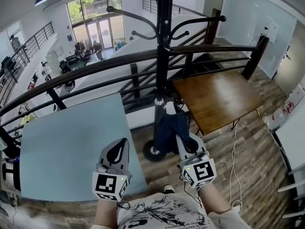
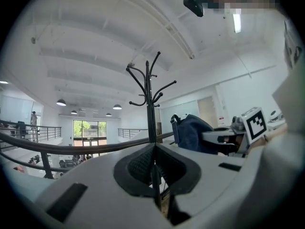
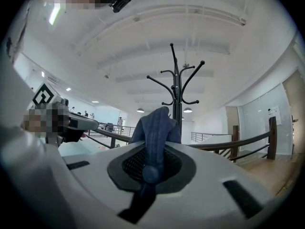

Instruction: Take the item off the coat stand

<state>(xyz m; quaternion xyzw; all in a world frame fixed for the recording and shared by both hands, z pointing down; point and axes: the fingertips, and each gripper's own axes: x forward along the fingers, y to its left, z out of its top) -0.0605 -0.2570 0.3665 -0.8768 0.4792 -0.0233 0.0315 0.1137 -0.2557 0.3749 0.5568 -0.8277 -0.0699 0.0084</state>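
Between my right tongs [image 1: 170,111] hangs the blue cloth item [image 1: 171,130], pinched tight.
Those jaws are clamped on a fold of the cloth. It stands up past the pads in the right gripper view and droops beneath their tip in the head view. Straight ahead, just beyond the cloth, rises the black coat stand [image 1: 162,46]; whether cloth and pole touch I cannot tell. My left tongs [image 1: 120,147] sit to the left of the right pair, jaws pressed together with nothing between them, over the edge of the pale blue table [image 1: 62,147].
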